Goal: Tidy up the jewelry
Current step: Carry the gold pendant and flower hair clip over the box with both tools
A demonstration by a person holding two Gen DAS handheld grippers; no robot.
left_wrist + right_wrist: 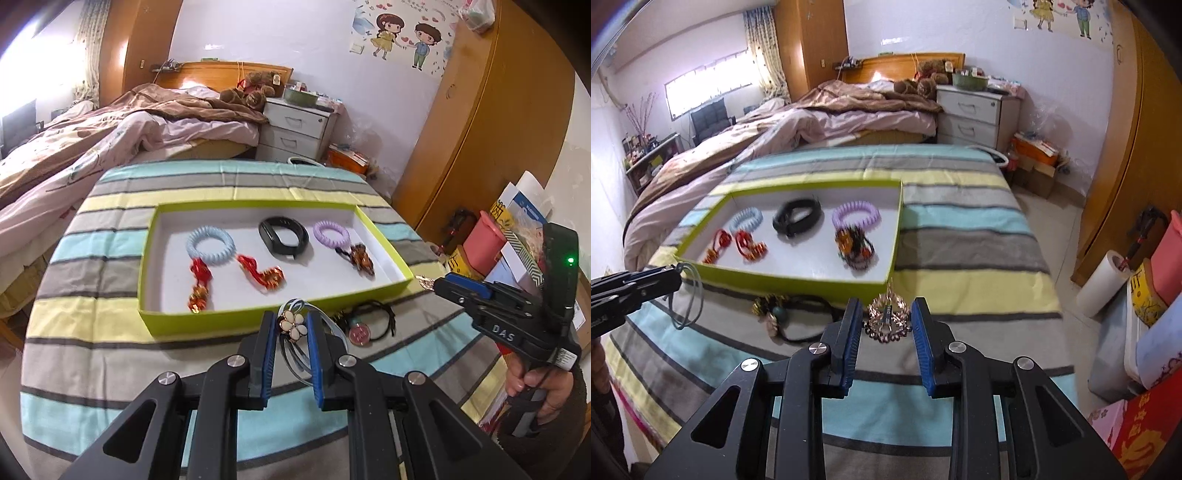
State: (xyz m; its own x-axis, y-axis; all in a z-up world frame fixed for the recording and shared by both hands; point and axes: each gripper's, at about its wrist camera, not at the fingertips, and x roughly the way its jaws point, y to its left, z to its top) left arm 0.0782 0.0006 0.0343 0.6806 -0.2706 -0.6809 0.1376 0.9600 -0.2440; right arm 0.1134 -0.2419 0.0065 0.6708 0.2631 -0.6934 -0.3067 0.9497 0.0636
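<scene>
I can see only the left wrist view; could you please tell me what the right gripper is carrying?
Observer: The right gripper holds a gold, spiky, crown-like ornament edged with dark beads between its pads.
Operator: Thank you. And how does my hair tie hang, seen from the side?
Observer: From the right wrist view, the hair tie's grey-blue elastic dangles in a loose loop below the left gripper.
</scene>
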